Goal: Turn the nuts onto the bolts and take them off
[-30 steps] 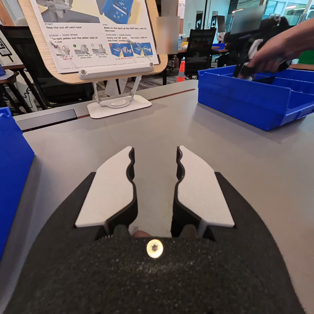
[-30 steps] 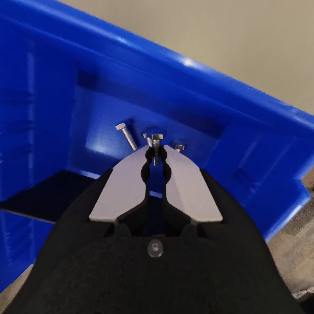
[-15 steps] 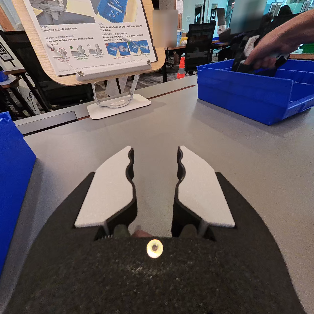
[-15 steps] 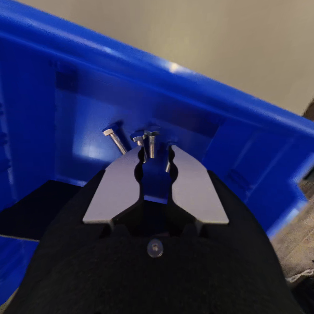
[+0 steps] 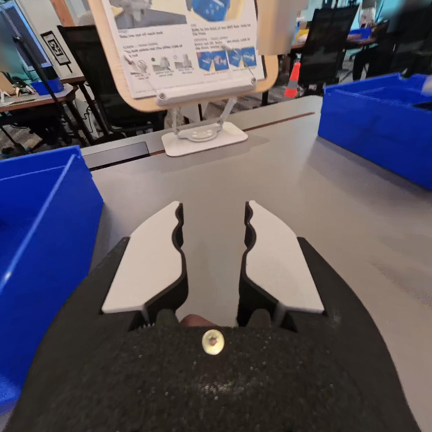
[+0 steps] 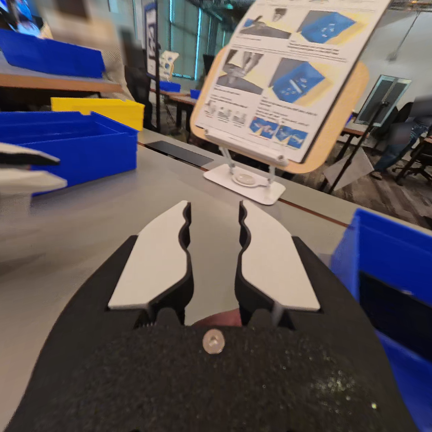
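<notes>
My left gripper (image 5: 212, 207) is open and empty above the grey table (image 5: 257, 187). My right gripper (image 6: 214, 205) is open and empty, also above the table (image 6: 117, 210). No bolts or nuts show in either view. A blue bin (image 5: 374, 126) stands at the right of the left wrist view; it is the bin (image 6: 385, 257) close on the right in the right wrist view. Another blue bin (image 5: 35, 222) stands at the left, also seen in the right wrist view (image 6: 77, 145). The left gripper's fingers (image 6: 30, 180) show at the left edge of the right wrist view.
An instruction sheet on a wooden board with a white stand (image 5: 203, 138) stands at the back of the table, also in the right wrist view (image 6: 245, 182). A yellow bin (image 6: 98, 109) sits behind the left blue bin. Chairs and tables fill the room beyond.
My right gripper let go of the bolt in the right bin, opened, and swung up out of the bin to face the table. My left gripper turned a little left.
</notes>
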A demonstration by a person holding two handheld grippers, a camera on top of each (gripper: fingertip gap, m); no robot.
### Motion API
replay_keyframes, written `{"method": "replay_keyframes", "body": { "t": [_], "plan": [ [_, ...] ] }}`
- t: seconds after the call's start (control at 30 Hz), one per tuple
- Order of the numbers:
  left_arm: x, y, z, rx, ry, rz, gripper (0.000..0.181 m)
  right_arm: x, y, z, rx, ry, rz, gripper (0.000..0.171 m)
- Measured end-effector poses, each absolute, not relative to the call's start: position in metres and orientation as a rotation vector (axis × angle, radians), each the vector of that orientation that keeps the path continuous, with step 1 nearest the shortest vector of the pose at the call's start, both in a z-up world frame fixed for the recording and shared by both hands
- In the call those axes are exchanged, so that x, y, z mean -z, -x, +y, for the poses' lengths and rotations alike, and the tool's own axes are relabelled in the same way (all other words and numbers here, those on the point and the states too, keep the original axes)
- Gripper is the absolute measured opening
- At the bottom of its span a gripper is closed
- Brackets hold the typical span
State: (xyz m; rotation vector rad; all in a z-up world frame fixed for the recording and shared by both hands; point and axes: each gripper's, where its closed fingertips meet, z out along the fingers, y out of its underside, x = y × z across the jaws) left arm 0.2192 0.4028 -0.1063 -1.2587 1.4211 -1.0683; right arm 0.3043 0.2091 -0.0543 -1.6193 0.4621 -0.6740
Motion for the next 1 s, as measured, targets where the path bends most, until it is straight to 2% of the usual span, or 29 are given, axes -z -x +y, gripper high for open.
{"method": "replay_keyframes", "body": {
  "t": [0.1, 0.2, 0.33, 0.53, 1.0],
  "plan": [
    [0.096, -0.224, 0.417, 1.115, 1.289, 1.367, 0.051, 0.087, -0.273, 0.234, 0.566, 1.568, 0.486, 0.044],
    [0.111, -0.225, 0.419, 1.161, 1.335, 1.392, 0.055, 0.116, -0.253, 0.247, 0.453, 1.58, 0.517, 0.049],
    [0.129, -0.224, 0.416, 1.203, 1.343, 1.401, 0.057, 0.108, -0.246, 0.243, 0.562, 1.541, 0.439, 0.044],
    [0.127, -0.223, 0.415, 1.221, 1.333, 1.389, 0.058, 0.112, -0.254, 0.239, 0.444, 1.525, 0.519, 0.045],
    [0.13, -0.224, 0.406, 1.187, 1.287, 1.44, 0.057, 0.112, -0.251, 0.242, 0.464, 1.541, 0.498, 0.042]
  ]
}}
